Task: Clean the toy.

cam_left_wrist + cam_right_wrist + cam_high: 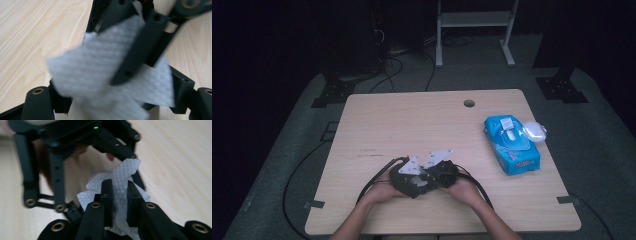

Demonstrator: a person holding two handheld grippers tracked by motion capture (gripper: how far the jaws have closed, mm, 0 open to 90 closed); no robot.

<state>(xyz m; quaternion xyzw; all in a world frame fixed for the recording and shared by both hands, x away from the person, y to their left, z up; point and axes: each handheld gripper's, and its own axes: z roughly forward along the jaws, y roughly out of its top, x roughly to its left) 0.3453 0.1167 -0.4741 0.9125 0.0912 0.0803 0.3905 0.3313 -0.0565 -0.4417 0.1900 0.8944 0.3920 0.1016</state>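
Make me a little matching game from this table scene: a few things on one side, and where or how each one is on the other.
Things:
1. white wipe
2. blue wipes pack
3. round hole
4. right tongs

Places or states:
A. lying flat near the table's right edge
B. shut on a fold of textured sheet
C. in the tabletop near its far edge
D. held between both pairs of tongs

Pairs: 1-D, 2-A, 3-C, 4-B
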